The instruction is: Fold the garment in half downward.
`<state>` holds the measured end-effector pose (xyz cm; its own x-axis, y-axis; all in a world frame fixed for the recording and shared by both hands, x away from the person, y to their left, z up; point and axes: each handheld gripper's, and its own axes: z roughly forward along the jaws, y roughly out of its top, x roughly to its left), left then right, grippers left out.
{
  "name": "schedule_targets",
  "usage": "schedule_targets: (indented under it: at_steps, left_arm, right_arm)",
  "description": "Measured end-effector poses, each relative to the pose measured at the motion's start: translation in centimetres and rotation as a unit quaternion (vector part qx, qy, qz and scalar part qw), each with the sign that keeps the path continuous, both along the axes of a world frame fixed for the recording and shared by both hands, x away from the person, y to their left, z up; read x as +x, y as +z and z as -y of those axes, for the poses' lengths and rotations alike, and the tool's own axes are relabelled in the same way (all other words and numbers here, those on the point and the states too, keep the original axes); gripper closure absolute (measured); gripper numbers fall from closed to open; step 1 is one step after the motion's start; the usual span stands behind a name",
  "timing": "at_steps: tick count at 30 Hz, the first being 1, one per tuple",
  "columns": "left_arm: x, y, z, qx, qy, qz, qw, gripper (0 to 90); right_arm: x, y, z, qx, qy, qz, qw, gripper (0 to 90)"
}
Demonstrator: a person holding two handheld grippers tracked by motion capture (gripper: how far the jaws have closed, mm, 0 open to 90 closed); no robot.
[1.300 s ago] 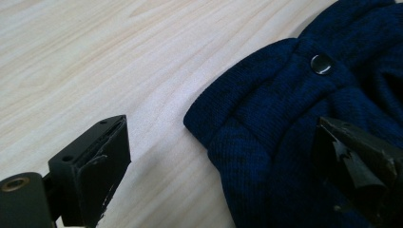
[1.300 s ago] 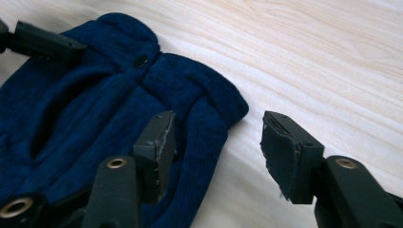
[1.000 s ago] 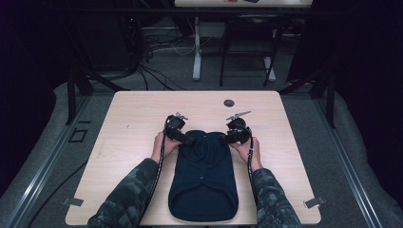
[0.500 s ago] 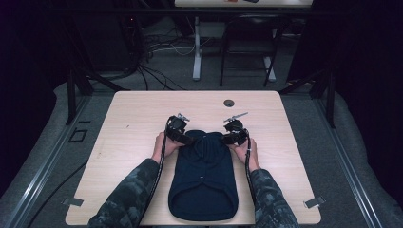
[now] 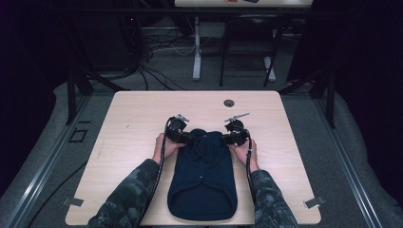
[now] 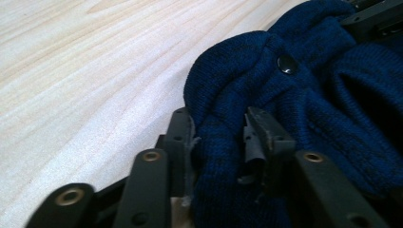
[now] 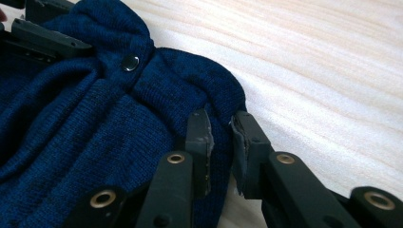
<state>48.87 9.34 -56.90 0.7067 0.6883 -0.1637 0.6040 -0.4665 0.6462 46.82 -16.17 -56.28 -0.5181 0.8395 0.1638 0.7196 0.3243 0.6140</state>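
The pale wooden table (image 5: 142, 142) stretches out beneath both tools. On it lies the dark blue knitted garment (image 5: 203, 180), flat, its far end bunched up between the two tongs. The left gripper (image 6: 221, 137) has just been closing and now pinches a thick fold of that knit. Opposite, the right gripper (image 7: 221, 137) has just drawn together too, clamped on the garment's edge. A small snap button (image 6: 287, 63) sits just beyond the left tongs.

Both tongs (image 5: 190, 137) (image 5: 225, 137) clamped, side by side
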Motion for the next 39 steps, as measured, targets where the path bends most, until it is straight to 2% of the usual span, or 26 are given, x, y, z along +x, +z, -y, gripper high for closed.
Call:
schedule_targets:
  at_steps: [3, 9, 18, 27, 39]
  left_arm:
    - [-0.1, 0.3, 0.0, -0.001, 0.0, 0.002, 1.0, 69.0]
    - [-0.7, 1.4, 0.0, -0.009, 0.001, 0.019, 0.9998, 69.4]
    - [-1.9, 3.7, -0.6, -0.024, -0.014, 0.044, 0.9987, 68.1]
    - [-3.1, 5.4, -0.9, -0.032, -0.031, 0.061, 0.9971, 68.0]
    - [-4.0, 6.8, -1.3, -0.037, -0.047, 0.071, 0.9957, 67.5]
  right_arm:
    - [-0.2, 0.4, 0.1, 0.005, -0.003, 0.01, 0.9999, 78.9]
    - [-1.0, 1.8, 0.2, 0.01, 0.006, 0.033, 0.9994, 79.1]
    - [-2.6, 4.1, 0.6, 0.017, 0.019, 0.071, 0.9972, 79.1]
    - [-3.9, 5.6, 0.9, 0.021, 0.029, 0.096, 0.9948, 79.0]
    - [-5.4, 7.2, 1.0, 0.021, 0.04, 0.124, 0.9913, 78.9]
